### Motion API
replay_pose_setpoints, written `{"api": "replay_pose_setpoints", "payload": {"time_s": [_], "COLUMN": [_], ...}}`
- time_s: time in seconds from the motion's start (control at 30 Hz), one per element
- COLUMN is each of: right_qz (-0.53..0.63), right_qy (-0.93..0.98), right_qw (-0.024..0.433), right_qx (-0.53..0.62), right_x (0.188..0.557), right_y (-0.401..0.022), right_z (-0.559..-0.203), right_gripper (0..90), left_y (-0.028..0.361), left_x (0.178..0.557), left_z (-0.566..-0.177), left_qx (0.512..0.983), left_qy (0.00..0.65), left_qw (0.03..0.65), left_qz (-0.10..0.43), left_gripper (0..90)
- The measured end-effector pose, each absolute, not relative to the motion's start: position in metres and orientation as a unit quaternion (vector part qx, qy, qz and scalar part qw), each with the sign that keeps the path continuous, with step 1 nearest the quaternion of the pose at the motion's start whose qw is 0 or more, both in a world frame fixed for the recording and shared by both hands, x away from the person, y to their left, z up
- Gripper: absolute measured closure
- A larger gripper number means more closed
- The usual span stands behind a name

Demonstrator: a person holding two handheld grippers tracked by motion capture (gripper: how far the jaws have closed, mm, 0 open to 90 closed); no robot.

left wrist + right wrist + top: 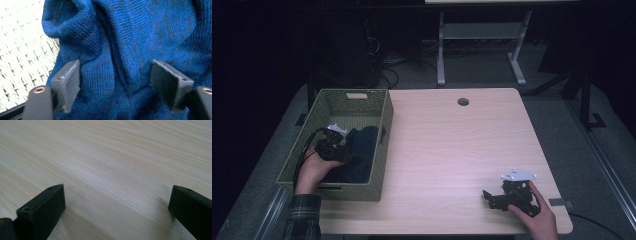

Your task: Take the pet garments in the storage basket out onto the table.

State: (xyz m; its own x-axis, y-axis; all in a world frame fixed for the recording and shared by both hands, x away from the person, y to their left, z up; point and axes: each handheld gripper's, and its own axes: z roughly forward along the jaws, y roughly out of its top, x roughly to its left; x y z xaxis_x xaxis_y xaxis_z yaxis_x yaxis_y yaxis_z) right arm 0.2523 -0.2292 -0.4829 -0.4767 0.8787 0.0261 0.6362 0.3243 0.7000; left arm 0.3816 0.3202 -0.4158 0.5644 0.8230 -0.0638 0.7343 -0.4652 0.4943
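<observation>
Pale wood counter (452,145) | woven basket (384,150) at its left holds blue sweater (130,45) | left tongs (116,80) spread wide against the knit | right tongs (117,207) spread over bare wood

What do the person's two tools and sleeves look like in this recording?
Both tools are black. The left tool has a pale plate on top and a black cable looping back past the hand; its jaw pads are flat, dark grey rectangular blocks on brackets with brass-coloured screw holes. The right tool carries a grey three-cornered plate. The left arm wears a dark plaid sleeve.
</observation>
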Motion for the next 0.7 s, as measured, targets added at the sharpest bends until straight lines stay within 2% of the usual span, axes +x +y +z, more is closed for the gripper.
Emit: {"api": "replay_pose_setpoints", "payload": {"time_s": [0.1, 0.2, 0.37, 0.47, 0.7], "right_qz": [0.331, 0.331, 0.331, 0.331, 0.331], "right_qy": [0.793, 0.793, 0.793, 0.793, 0.793], "right_qw": [0.183, 0.183, 0.183, 0.183, 0.183], "right_qx": [0.477, 0.478, 0.478, 0.478, 0.478], "right_x": [0.252, 0.252, 0.252, 0.252, 0.252], "right_y": [-0.229, -0.229, -0.229, -0.229, -0.229], "right_z": [-0.483, -0.483, -0.483, -0.483, -0.483], "right_gripper": [0.5, 0.5, 0.5, 0.5, 0.5], "left_y": [0.319, 0.32, 0.32, 0.321, 0.323], "left_x": [0.381, 0.381, 0.38, 0.38, 0.377], "left_z": [-0.416, -0.416, -0.415, -0.412, -0.404], "left_qx": [0.854, 0.854, 0.852, 0.849, 0.839], "left_qy": [0.458, 0.463, 0.471, 0.476, 0.481], "left_qw": [0.23, 0.226, 0.219, 0.219, 0.243], "left_qz": [0.087, 0.071, 0.064, 0.062, 0.075], "left_gripper": [38.8, 60.7, 77.4, 82.7, 84.4]}}
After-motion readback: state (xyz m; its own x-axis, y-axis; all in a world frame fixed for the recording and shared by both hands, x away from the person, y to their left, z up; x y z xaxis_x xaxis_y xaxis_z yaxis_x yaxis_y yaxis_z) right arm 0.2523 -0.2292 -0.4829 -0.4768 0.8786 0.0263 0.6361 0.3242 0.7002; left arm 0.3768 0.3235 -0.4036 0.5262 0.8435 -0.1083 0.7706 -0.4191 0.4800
